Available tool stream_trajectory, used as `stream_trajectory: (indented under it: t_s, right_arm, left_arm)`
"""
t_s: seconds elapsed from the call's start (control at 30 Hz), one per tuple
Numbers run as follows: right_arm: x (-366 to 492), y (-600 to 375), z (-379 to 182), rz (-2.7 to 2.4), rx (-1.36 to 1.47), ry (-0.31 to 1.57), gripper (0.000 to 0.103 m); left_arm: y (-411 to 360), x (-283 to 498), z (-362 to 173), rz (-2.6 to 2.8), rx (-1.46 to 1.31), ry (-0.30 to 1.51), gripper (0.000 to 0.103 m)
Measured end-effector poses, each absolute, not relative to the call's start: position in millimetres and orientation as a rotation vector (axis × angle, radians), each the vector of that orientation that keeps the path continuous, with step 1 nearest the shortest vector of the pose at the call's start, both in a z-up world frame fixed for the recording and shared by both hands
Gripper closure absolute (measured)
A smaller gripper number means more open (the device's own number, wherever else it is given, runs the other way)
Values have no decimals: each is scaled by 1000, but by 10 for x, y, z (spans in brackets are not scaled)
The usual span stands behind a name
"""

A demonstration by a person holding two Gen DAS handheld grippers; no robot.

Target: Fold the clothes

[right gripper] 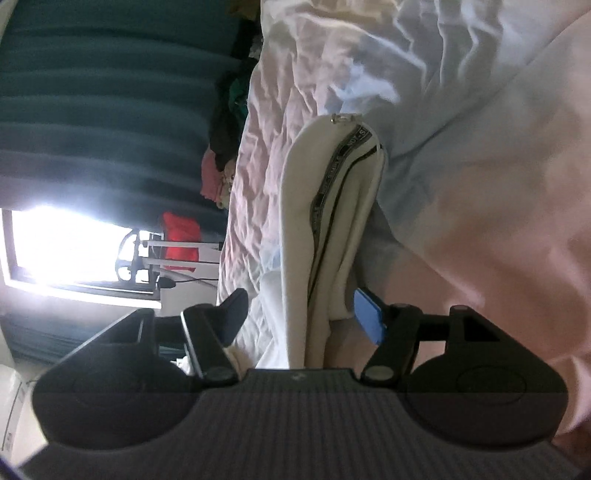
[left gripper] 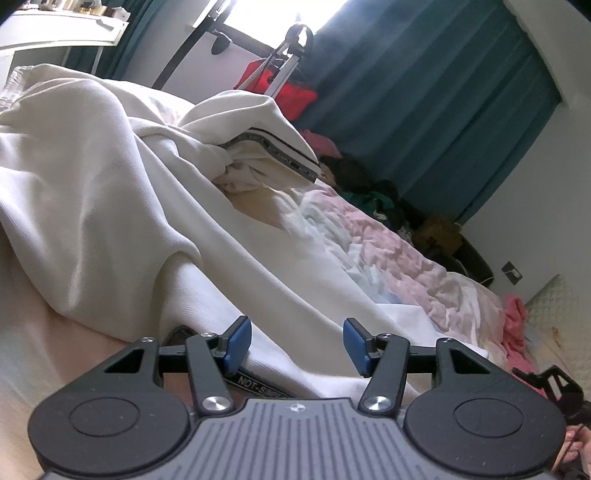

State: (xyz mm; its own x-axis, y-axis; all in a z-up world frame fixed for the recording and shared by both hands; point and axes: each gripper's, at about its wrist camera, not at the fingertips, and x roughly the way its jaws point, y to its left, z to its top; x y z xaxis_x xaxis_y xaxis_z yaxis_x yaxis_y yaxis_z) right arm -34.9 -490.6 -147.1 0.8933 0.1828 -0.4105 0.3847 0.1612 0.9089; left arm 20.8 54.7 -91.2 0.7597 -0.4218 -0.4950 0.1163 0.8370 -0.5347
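Your left gripper has its blue-padded fingers spread wide, with a fold of the cream garment lying between them and untouched by either pad. A black band with white lettering runs under the left finger, just above the gripper body. From there the garment rises in a rumpled heap up and to the left, one edge lifted to show a second stretch of the lettered band.

Your right gripper is rolled on its side, and its fingers are also spread. A hanging strip of the same cream garment passes between them, close to the blue pad on the right; whether it touches, you cannot tell. A dark lettered band runs along the strip.

The garment lies on a bed covered by a crinkled pink and pale blue sheet. Beyond the bed's far edge sit a pile of dark clothes, a red bag and teal curtains beside a bright window.
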Motion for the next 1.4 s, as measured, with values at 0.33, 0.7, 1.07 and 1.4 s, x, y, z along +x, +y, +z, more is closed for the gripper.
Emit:
stream_trajectory:
  t_s: [0.33, 0.7, 1.07, 1.4]
  right_arm:
    - [392, -5140, -1596, -282, 1356, 514, 42]
    - [1054, -5213, -1790, -374, 1180, 521, 88]
    - [523, -5191, -574, -113, 933, -20, 94]
    - [-42, -5763, -1908, -500, 1457, 464, 93]
  left_arm:
    - [501, 258, -941, -311, -487, 658, 44]
    - [487, 311, -1018, -330, -486, 673, 44]
    - [516, 411, -1078, -374, -567, 672, 44]
    - [592, 349, -1042, -354, -602, 665, 44]
